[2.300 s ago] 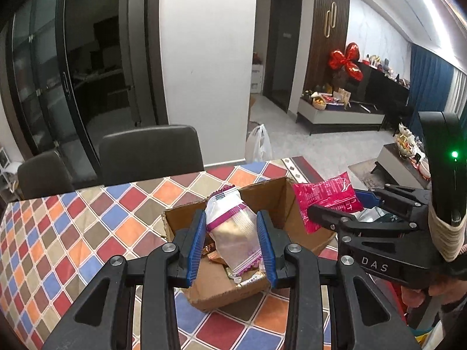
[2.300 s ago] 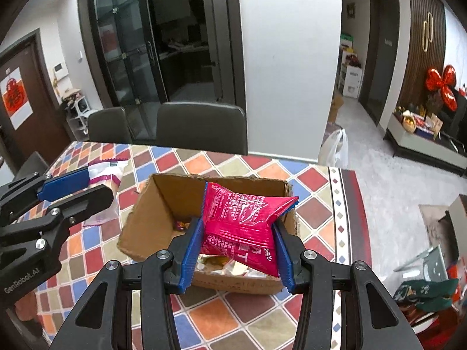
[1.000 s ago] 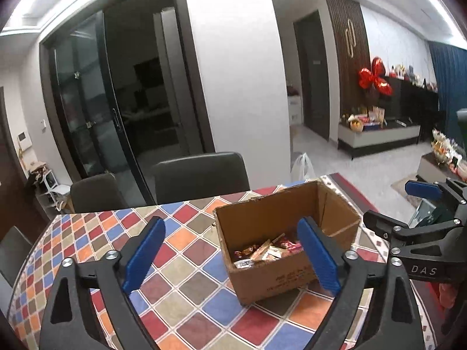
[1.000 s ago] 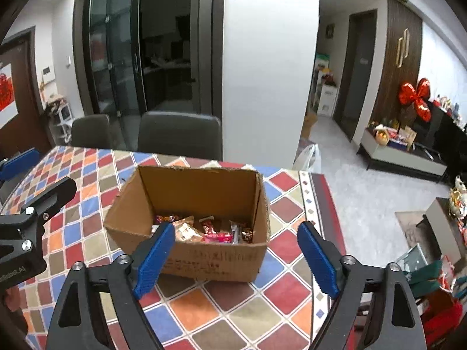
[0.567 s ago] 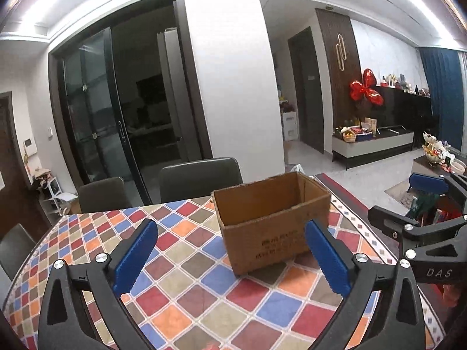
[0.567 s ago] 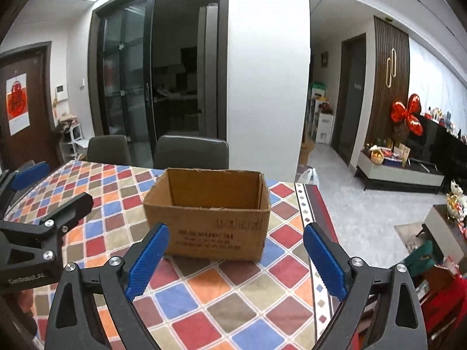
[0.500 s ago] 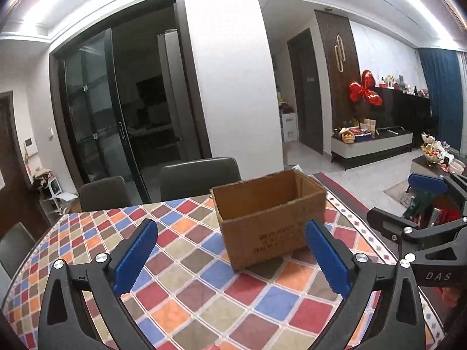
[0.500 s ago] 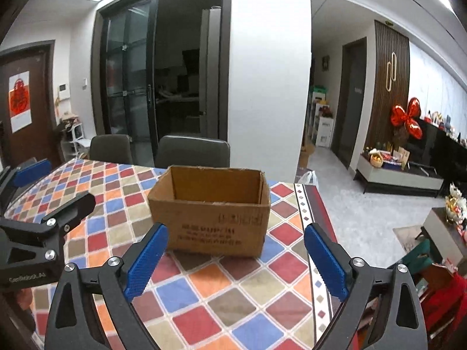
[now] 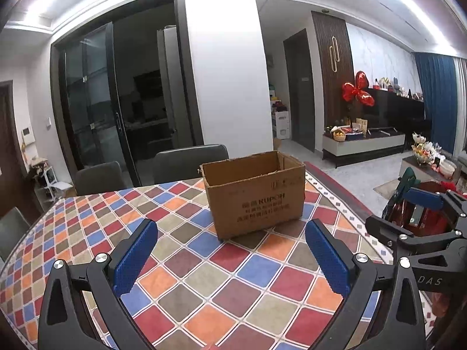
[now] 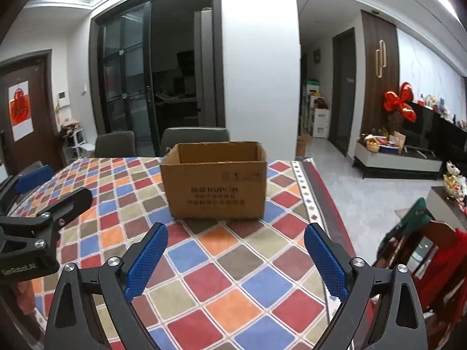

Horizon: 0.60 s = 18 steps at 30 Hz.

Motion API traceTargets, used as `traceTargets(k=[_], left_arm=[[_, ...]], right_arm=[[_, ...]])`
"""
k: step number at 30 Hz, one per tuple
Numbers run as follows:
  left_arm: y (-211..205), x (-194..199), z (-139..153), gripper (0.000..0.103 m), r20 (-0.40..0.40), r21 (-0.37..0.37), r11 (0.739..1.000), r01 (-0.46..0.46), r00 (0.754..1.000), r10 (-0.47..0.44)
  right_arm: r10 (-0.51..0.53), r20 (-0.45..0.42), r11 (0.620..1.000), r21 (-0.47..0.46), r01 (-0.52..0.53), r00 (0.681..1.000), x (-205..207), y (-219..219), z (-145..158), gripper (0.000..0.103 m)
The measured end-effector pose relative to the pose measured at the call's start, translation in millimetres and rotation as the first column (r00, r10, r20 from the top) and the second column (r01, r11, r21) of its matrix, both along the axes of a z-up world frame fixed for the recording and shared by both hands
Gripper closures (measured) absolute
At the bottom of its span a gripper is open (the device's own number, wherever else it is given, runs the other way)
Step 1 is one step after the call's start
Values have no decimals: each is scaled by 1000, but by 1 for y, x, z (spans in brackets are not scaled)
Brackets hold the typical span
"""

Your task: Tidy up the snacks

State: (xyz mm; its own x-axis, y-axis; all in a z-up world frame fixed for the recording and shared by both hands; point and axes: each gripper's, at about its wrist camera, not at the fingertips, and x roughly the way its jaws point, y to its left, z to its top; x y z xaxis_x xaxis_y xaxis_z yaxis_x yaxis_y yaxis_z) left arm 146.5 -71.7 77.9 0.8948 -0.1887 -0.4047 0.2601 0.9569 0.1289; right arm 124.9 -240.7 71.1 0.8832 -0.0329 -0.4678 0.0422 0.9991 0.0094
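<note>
An open brown cardboard box [image 9: 256, 195] stands upright on the chequered table [image 9: 204, 274], and it also shows in the right wrist view [image 10: 216, 186]. Its inside is hidden from this low angle, so no snacks show. My left gripper [image 9: 230, 258] is open and empty, well short of the box. My right gripper [image 10: 235, 261] is open and empty, also short of the box. The right gripper shows at the right of the left wrist view [image 9: 420, 218]; the left gripper shows at the left of the right wrist view [image 10: 43, 204].
Grey chairs [image 9: 189, 160] stand behind the table's far edge. The table's right edge [image 10: 327, 204] drops to the floor, with a wooden chair [image 10: 429, 250] draped in red and green cloth beside it. A white pillar rises behind the box.
Both grippers let go of their snack packets into the box, opened wide, then drew back and down from it. The box's contents have dropped out of sight.
</note>
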Motion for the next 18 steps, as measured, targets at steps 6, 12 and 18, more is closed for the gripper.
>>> traceTargets(k=[6,12,18], left_arm=[[1,-15,-13,0,-7,-11,1000,13,1000,-13],[5,-24,-18,0,-12,-16,1000,12,1000,-12],[8,-29,-20,0,-11,-22,1000,5,1000,-6]], right_arm=[[-10,-26,1000,12,11,1000,-11,-4,-15,8],[-9,-35,1000,10,9,999,-23,-3,-21,8],[-2,-33,1000,-4,2,999,-28,0,-22,8]])
